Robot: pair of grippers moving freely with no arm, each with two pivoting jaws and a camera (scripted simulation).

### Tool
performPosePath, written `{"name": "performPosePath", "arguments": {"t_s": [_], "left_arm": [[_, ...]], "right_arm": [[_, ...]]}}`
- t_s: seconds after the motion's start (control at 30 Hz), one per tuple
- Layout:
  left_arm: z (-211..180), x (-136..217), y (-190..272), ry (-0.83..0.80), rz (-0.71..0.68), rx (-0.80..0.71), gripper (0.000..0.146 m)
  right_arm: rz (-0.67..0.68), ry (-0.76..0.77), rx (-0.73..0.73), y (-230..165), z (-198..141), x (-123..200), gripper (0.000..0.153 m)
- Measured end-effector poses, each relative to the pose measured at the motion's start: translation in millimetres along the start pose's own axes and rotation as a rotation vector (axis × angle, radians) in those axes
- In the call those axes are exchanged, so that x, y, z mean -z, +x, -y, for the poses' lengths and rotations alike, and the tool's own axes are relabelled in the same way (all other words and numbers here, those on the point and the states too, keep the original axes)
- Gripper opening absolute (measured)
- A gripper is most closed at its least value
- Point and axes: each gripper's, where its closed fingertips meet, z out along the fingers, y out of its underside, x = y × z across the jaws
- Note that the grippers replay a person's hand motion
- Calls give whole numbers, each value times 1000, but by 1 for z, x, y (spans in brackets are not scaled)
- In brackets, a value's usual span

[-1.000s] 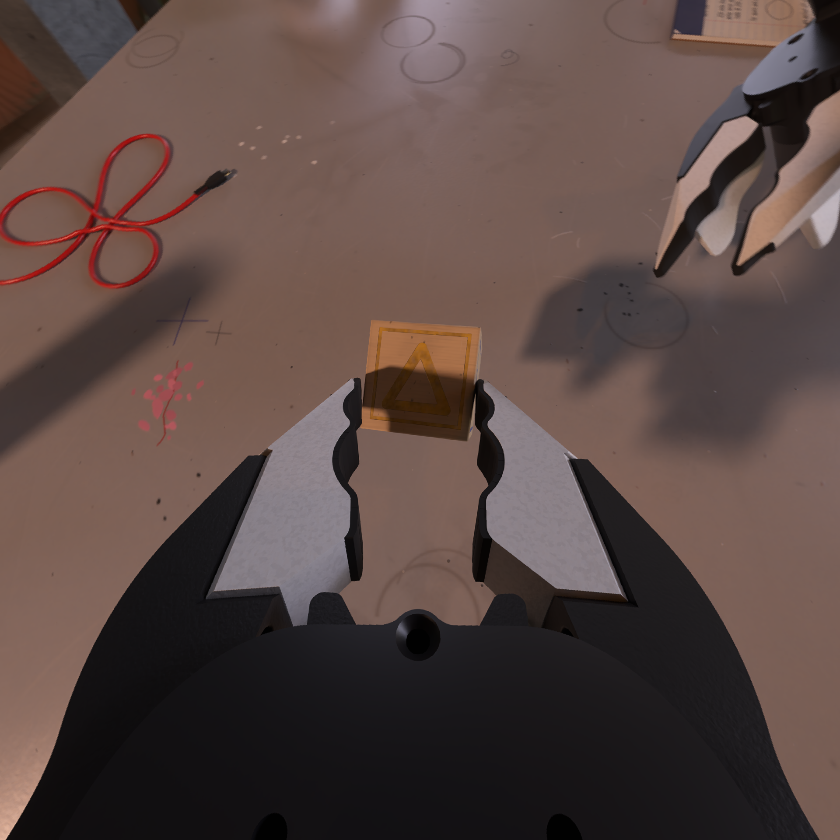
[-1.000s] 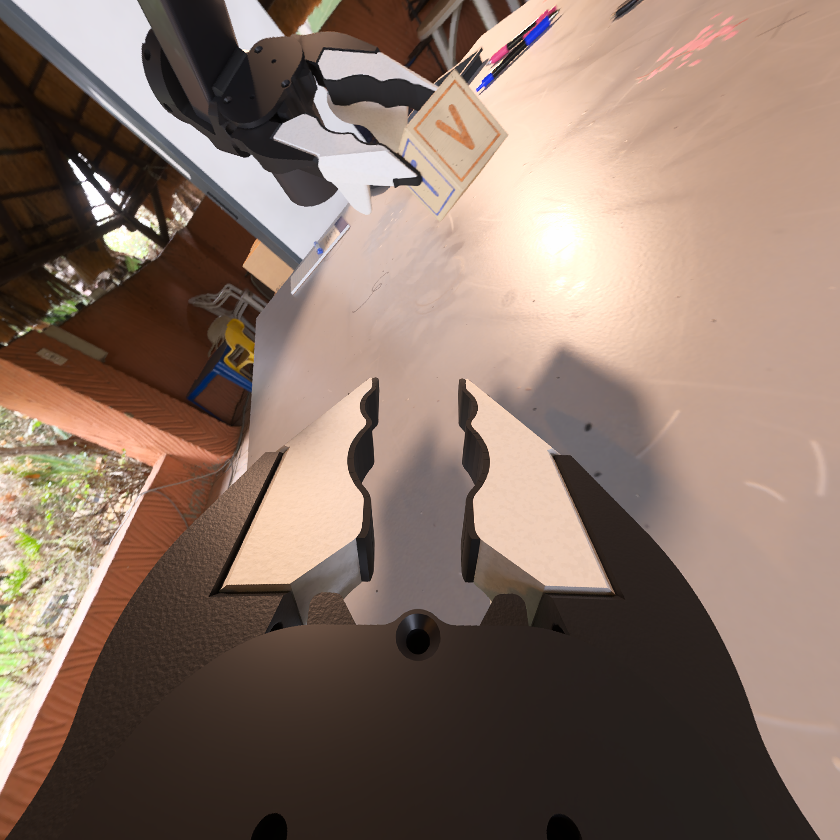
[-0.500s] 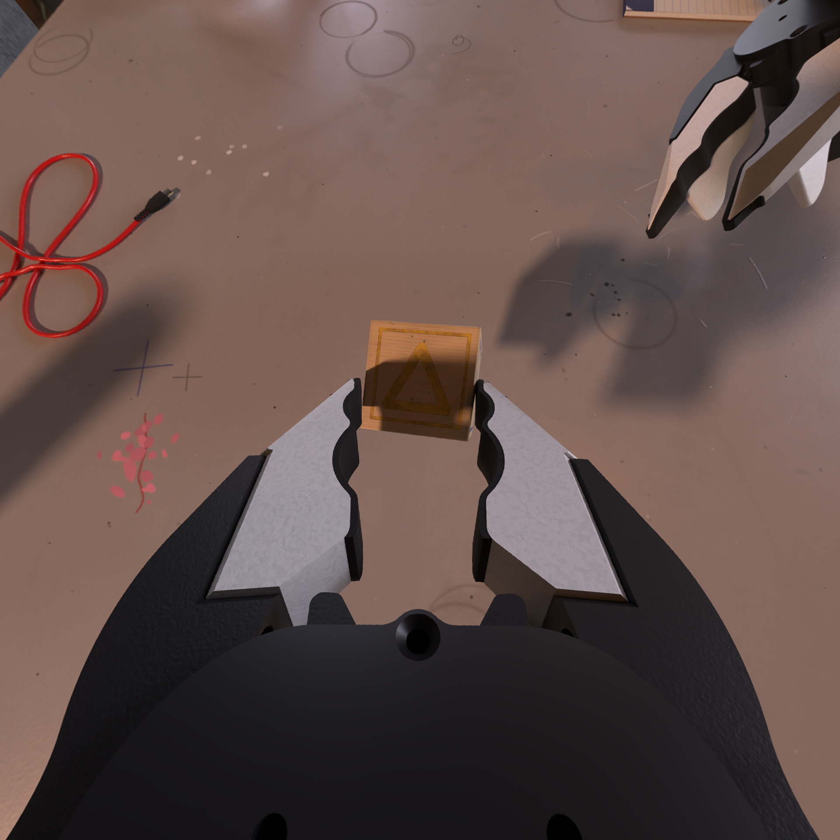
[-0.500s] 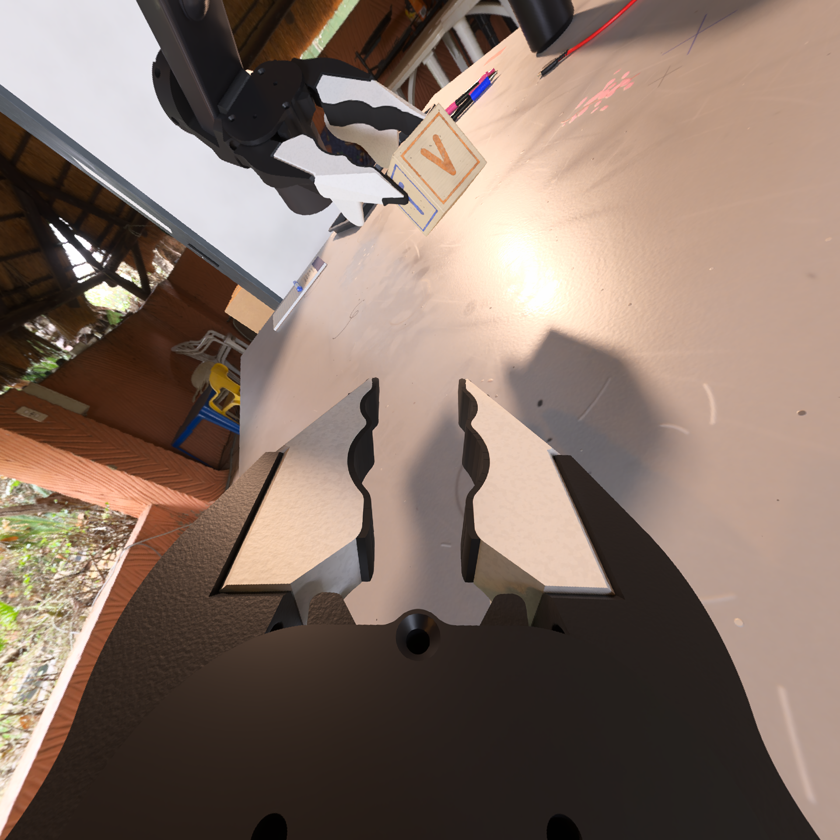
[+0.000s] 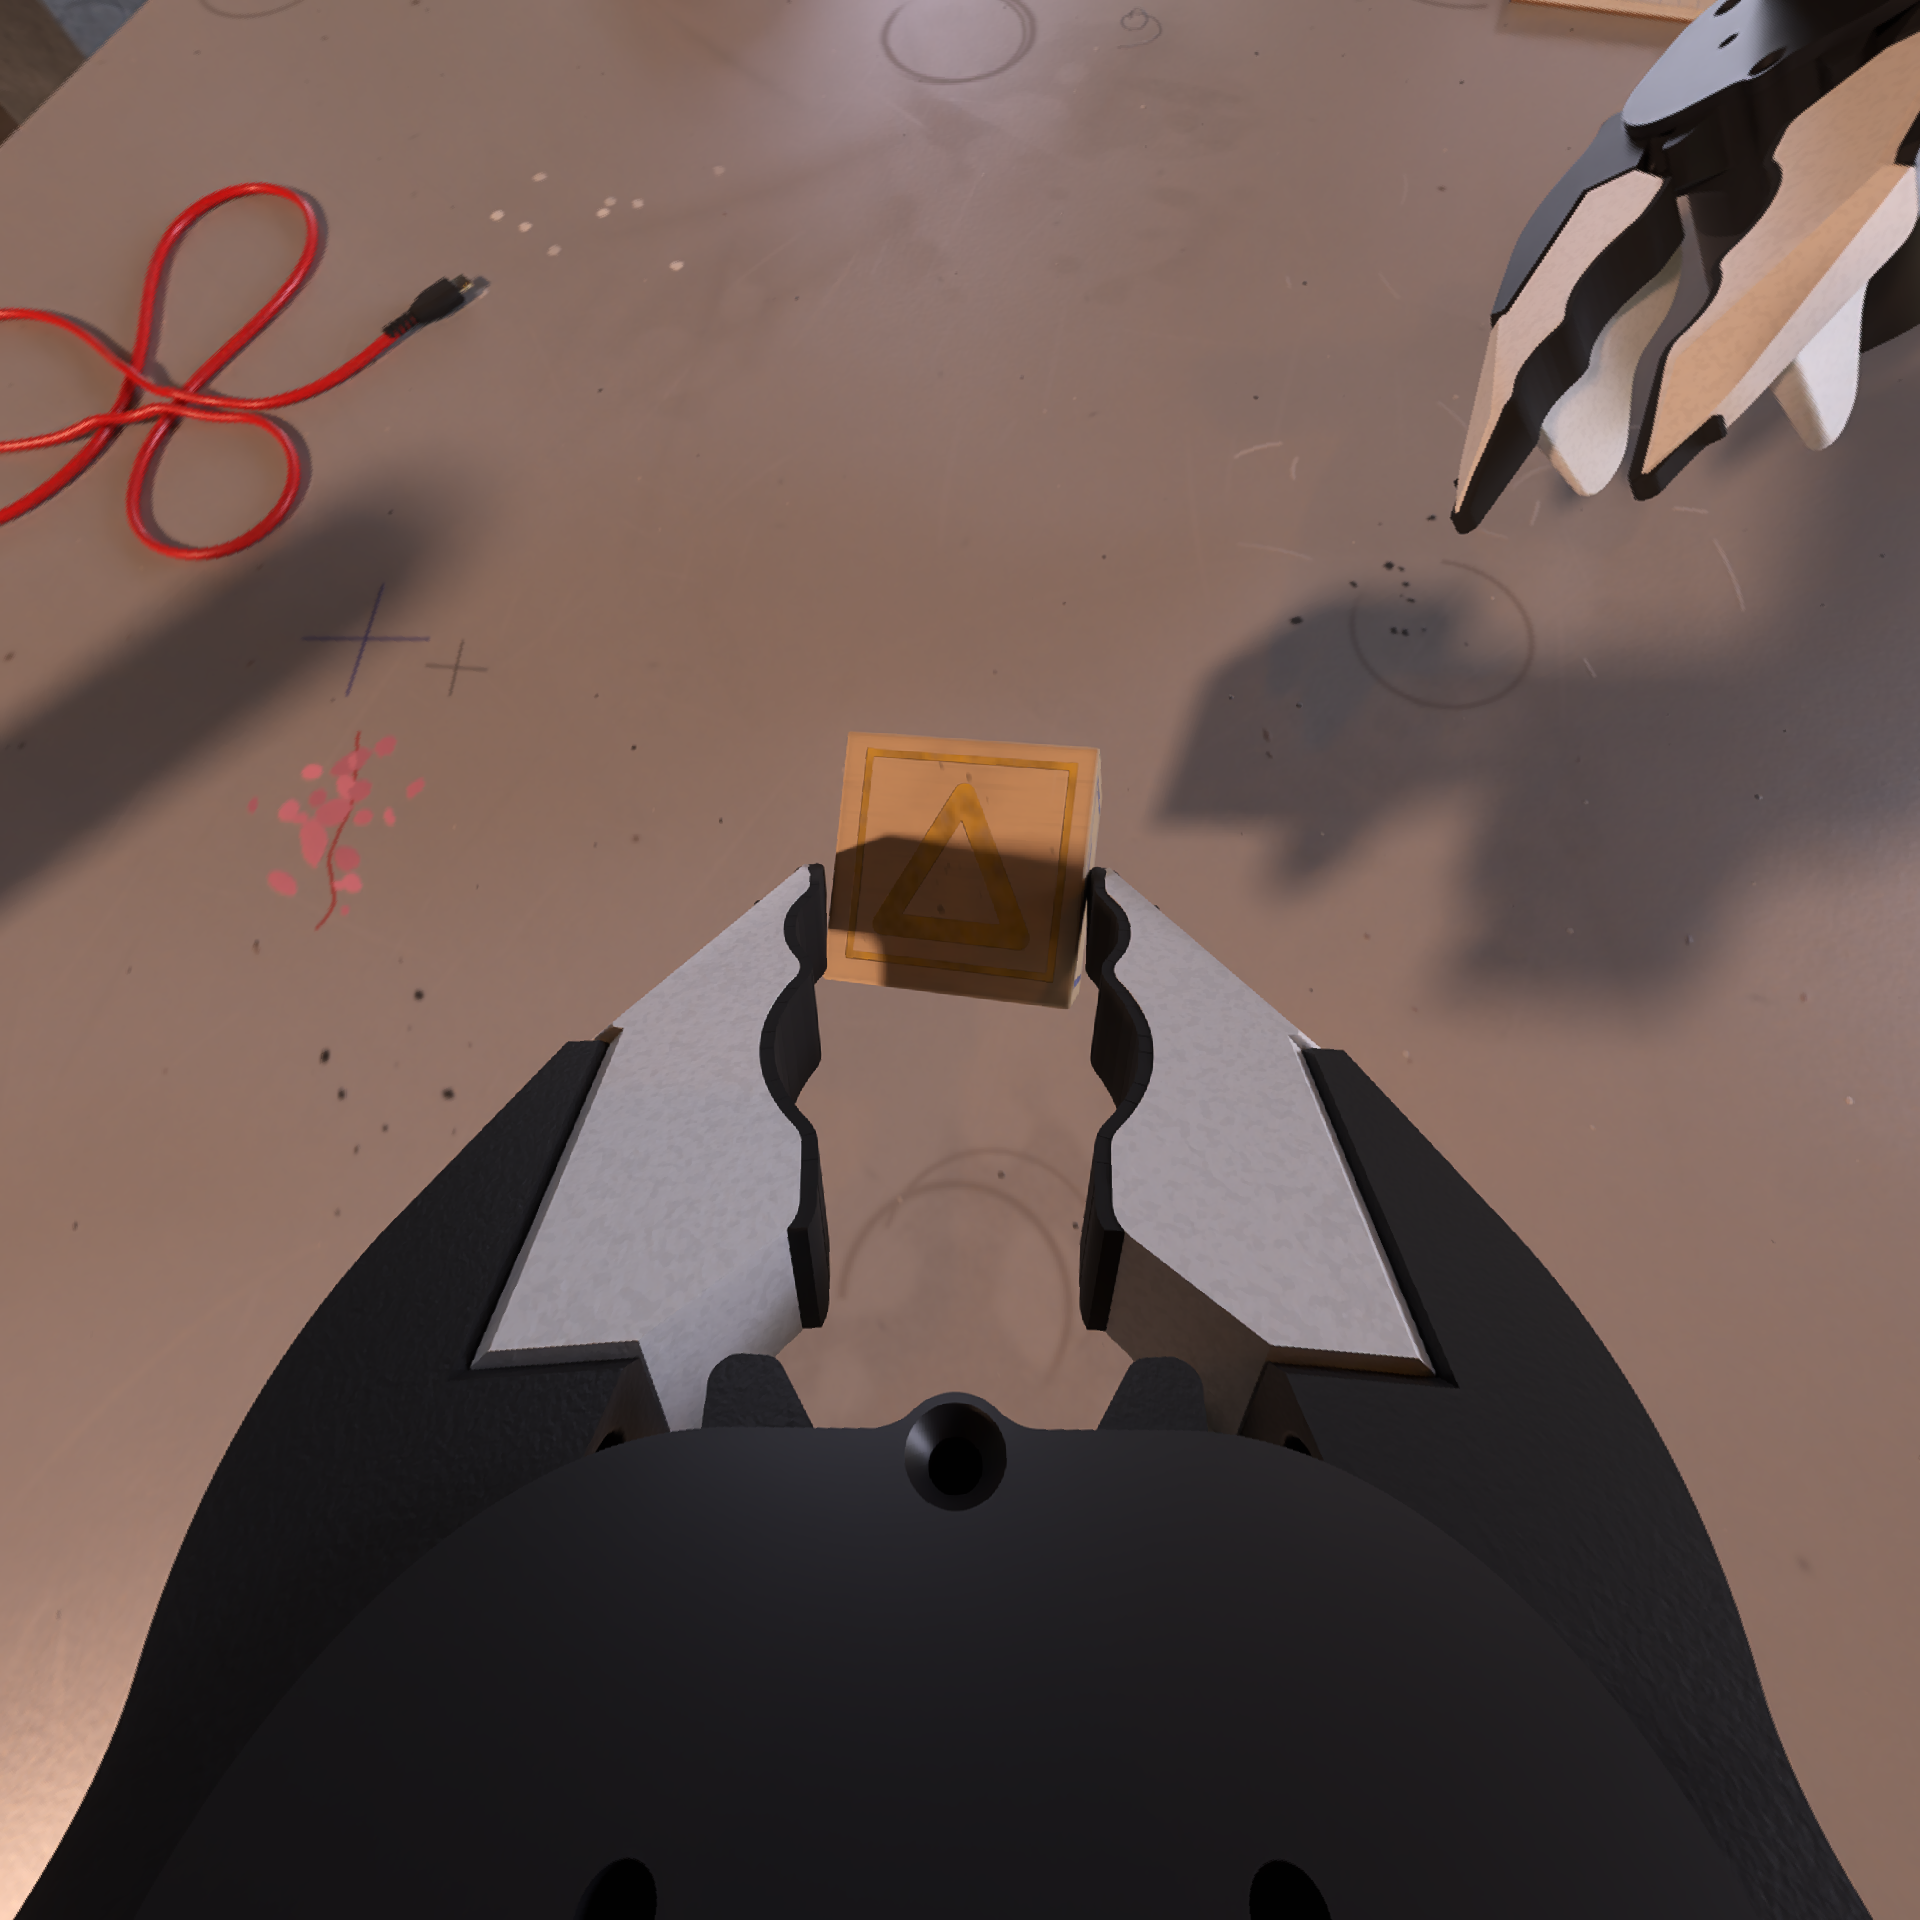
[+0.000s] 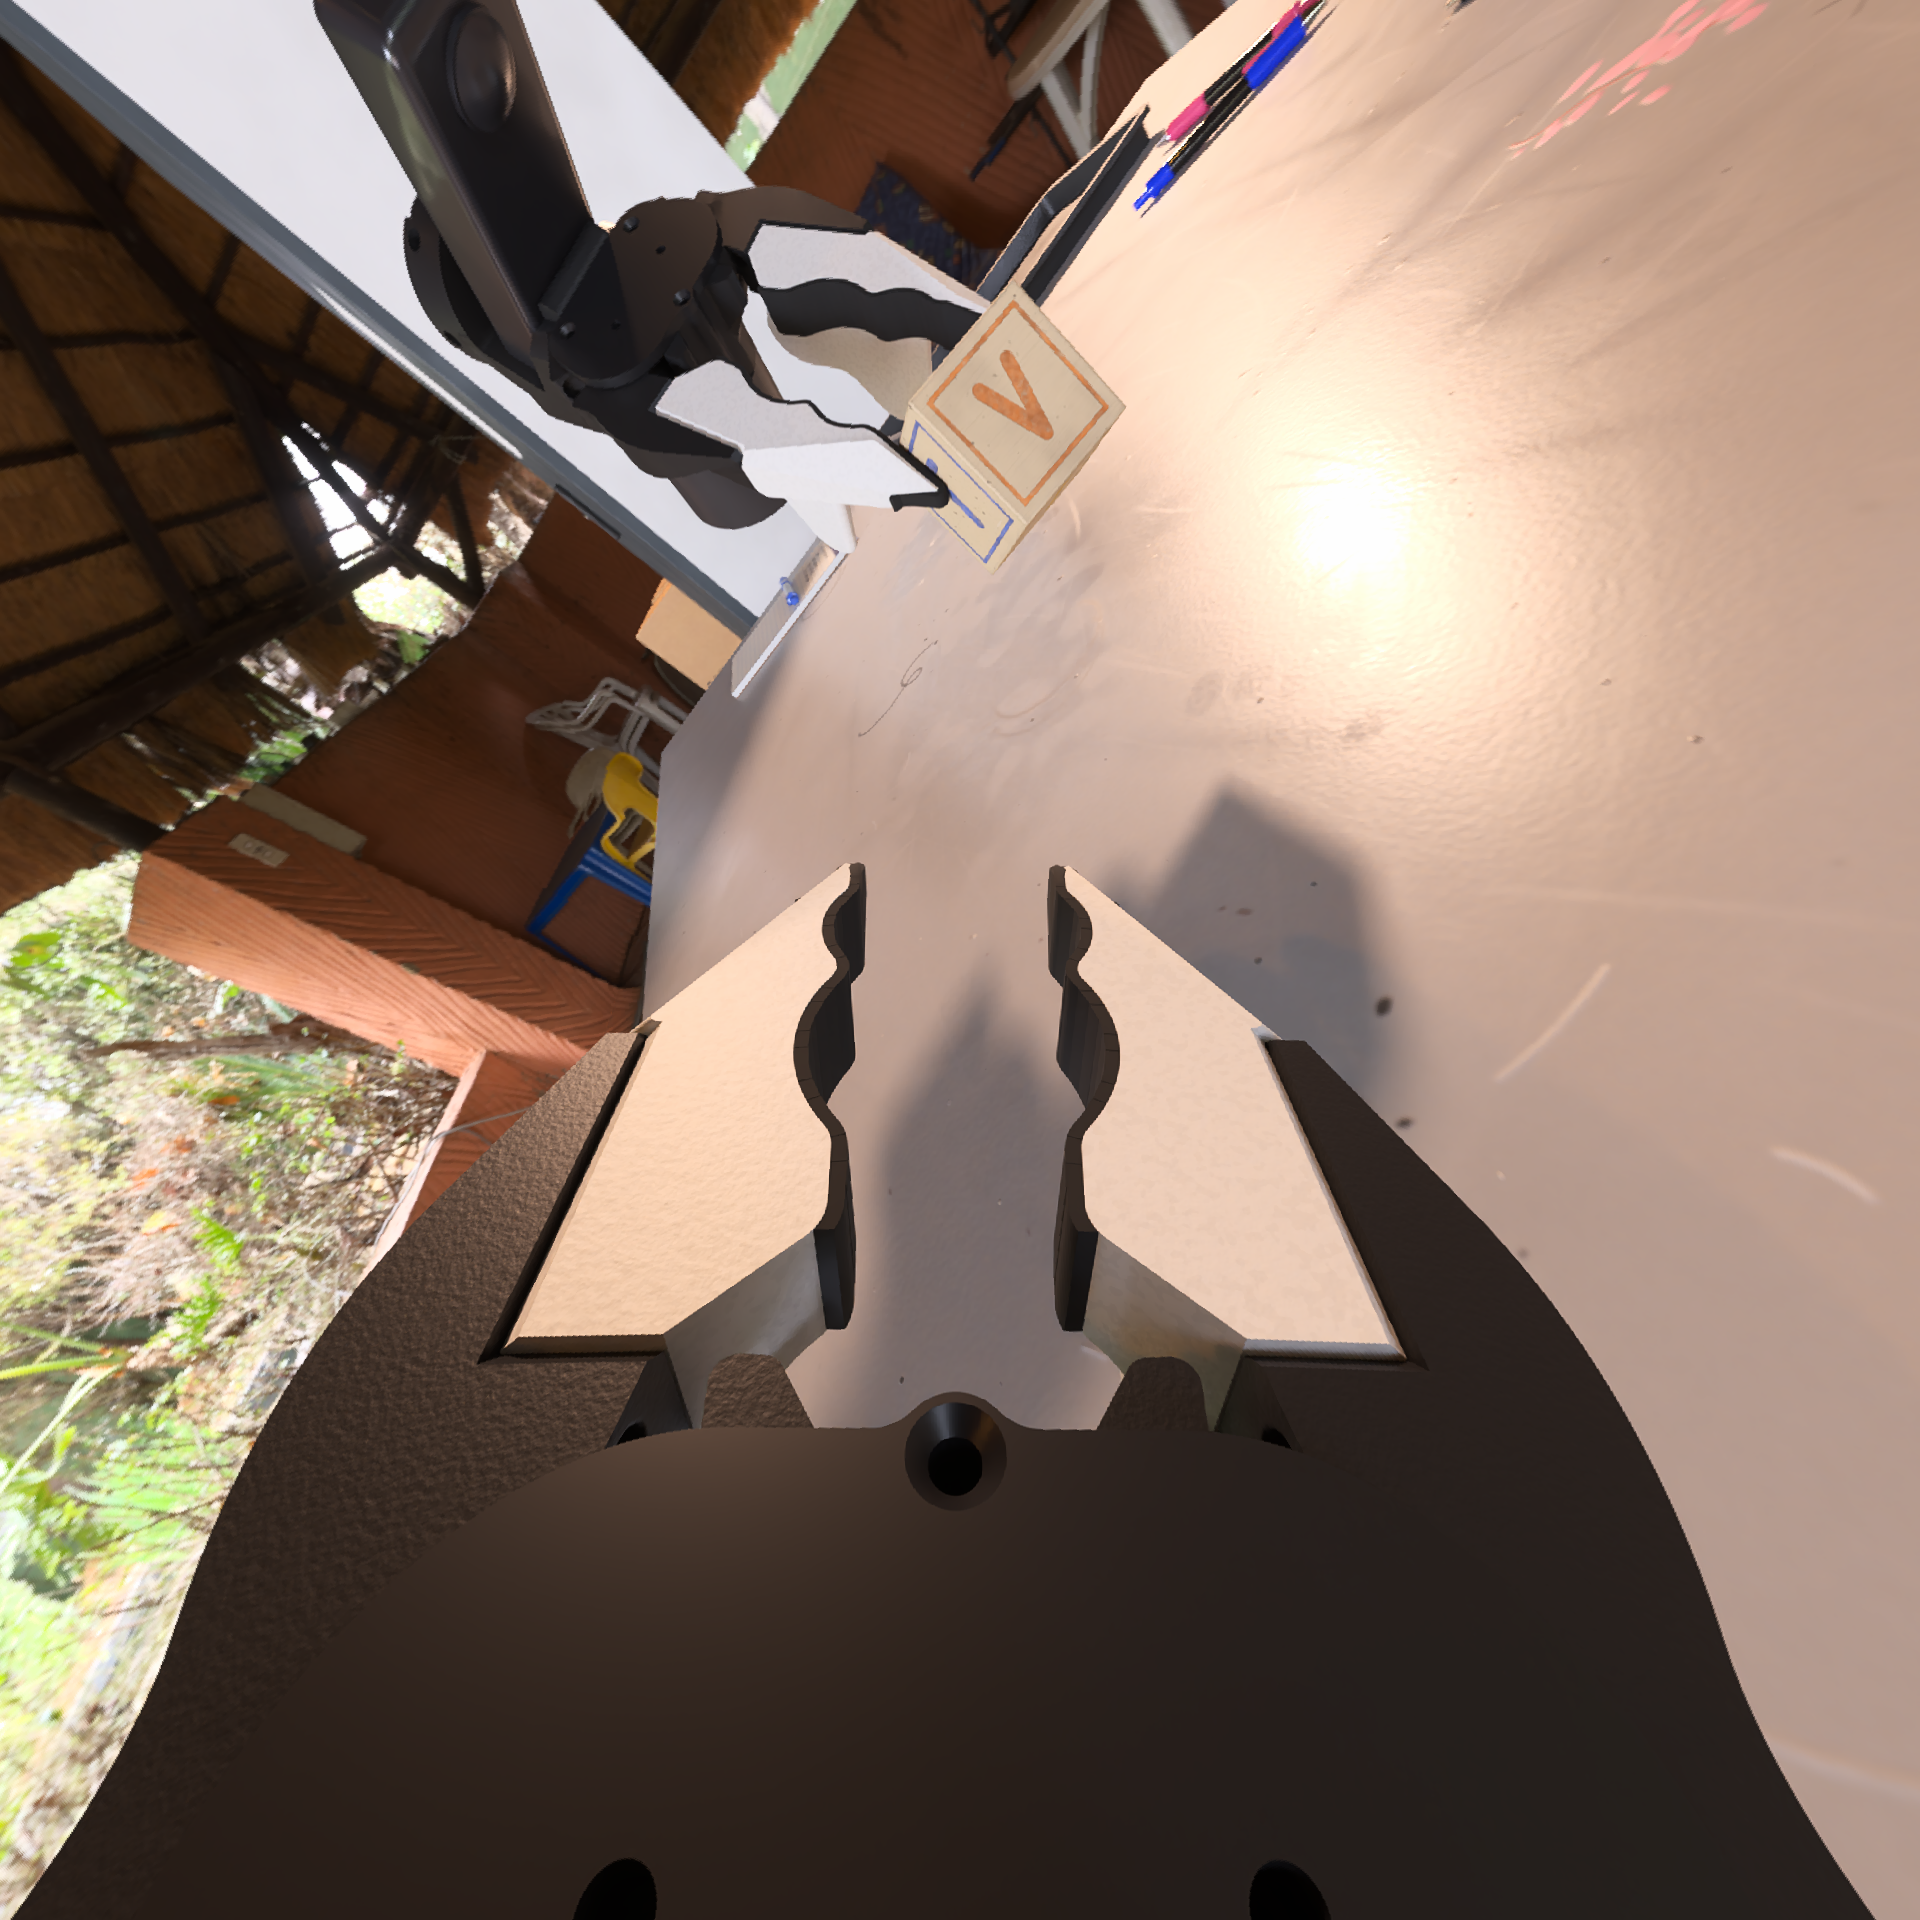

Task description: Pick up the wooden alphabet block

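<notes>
The wooden alphabet block (image 5: 961, 831) has an orange framed face and sits between my left gripper's fingertips. My left gripper (image 5: 954, 883) is shut on the block and holds it above the brown table (image 5: 935, 416). In the right wrist view the block (image 6: 1013, 426) hangs clear of the table in the left gripper (image 6: 914, 416). My right gripper (image 6: 954, 883) is open and empty, low over the table; it also shows in the left wrist view (image 5: 1558, 488) at the upper right, away from the block.
A coiled red cable (image 5: 177, 384) lies at the far left. A pink paint stain (image 5: 332, 821) marks the table left of the block. Pens (image 6: 1226, 94) and a flat board (image 6: 779, 623) lie near the table's edges.
The left gripper keeps its hold on the block while its view of the table shifts: the cable and stain slid left, then back right. The right gripper's view has also shifted.
</notes>
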Motion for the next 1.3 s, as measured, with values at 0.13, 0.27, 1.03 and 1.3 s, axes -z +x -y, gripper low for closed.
{"name": "performPosePath", "arguments": {"t_s": [0.13,0.27,1.03,1.3], "left_arm": [[-15,11,6,-12,33,19,50],[-30,19,16,-24,52,46,50],[-61,53,35,-10,134,129,50],[-50,40,33,-17,98,95,50]], "right_arm": [[41,-36,2,-6,-1,-12,35],[85,-88,17,-13,-5,-28,35],[175,-214,69,-33,-21,-61,35],[148,-188,66,-29,-19,-52,35]]}}
